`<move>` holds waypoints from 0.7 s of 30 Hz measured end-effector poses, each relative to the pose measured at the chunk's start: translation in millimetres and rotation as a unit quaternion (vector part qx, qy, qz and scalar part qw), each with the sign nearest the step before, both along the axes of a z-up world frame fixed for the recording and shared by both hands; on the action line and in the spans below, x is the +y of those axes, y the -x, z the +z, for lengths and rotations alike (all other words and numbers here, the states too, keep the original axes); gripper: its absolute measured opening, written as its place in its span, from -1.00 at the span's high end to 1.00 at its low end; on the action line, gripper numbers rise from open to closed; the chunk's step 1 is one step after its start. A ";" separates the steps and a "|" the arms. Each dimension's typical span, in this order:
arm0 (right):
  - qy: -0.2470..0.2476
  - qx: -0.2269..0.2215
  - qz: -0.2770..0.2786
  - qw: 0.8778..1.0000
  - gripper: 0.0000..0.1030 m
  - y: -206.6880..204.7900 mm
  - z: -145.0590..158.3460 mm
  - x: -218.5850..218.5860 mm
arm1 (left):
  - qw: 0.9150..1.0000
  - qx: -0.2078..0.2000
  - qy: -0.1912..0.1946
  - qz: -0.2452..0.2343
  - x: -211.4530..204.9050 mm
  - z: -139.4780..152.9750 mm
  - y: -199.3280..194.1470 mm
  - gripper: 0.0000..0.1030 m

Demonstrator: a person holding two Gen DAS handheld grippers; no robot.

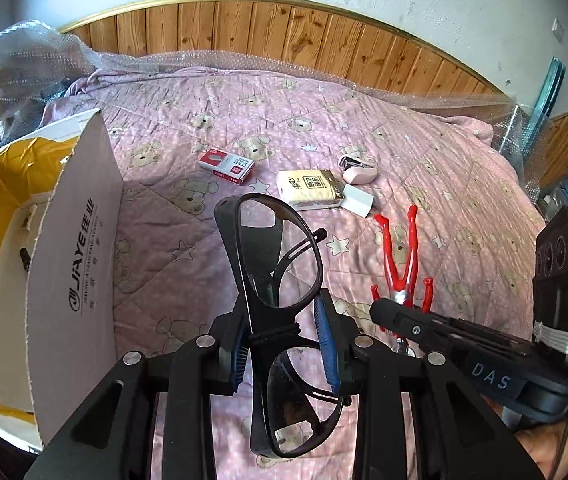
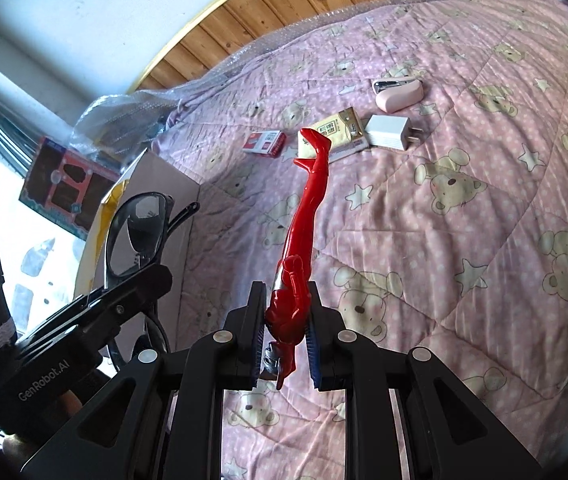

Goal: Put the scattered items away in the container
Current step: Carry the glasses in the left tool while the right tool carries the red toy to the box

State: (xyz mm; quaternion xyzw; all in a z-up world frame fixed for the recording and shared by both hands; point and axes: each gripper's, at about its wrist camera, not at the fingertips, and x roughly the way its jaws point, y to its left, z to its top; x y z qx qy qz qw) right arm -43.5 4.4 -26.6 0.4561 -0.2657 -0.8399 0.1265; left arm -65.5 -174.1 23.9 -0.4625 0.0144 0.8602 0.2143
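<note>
- The left gripper [image 1: 287, 344] gripped a pair of black glasses [image 1: 279, 256] at the bridge, one lens standing up past the blue pads [image 1: 326, 340], the other hanging below them.
- The right gripper [image 2: 286, 344] was clamped on a red toy figure [image 2: 304, 232], torso squeezed between the pads, legs pointing up and away beyond the fingertips, head down.
- An open cardboard box [image 1: 71, 264] with a yellow lining stood just left of the glasses, its flap raised.
- Both grippers hung above a pink bear-print quilt [image 2: 464, 208] on a bed.
- Farther up the quilt lay a red staple box [image 1: 225, 166], a tissue pack [image 1: 310, 188], a white charger [image 1: 358, 199] touching the pack, and a pink stapler [image 1: 358, 168] just beyond.
- A wood-panelled wall [image 1: 284, 36] ran behind the bed.
</note>
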 end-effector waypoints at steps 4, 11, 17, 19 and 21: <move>-0.009 0.010 0.006 1.000 0.63 -8.1 8.0 -4.4 | 1.000 0.016 0.005 0.005 -1.2 9.6 -10.1 0.38; -0.005 0.017 0.017 1.000 0.63 -25.8 15.2 -12.9 | 0.999 0.034 0.000 0.001 -3.3 22.6 -22.9 0.38; -0.007 0.022 0.025 0.999 0.63 -37.9 18.4 -17.5 | 0.999 0.034 -0.011 -0.004 -2.8 26.9 -29.6 0.38; -0.006 0.023 0.026 0.999 0.63 -40.8 19.3 -17.9 | 0.999 0.034 -0.014 -0.005 -2.6 28.1 -32.3 0.38; -0.007 0.024 0.027 0.999 0.63 -43.5 20.2 -19.5 | 0.999 0.037 -0.017 -0.006 -3.4 30.3 -34.7 0.38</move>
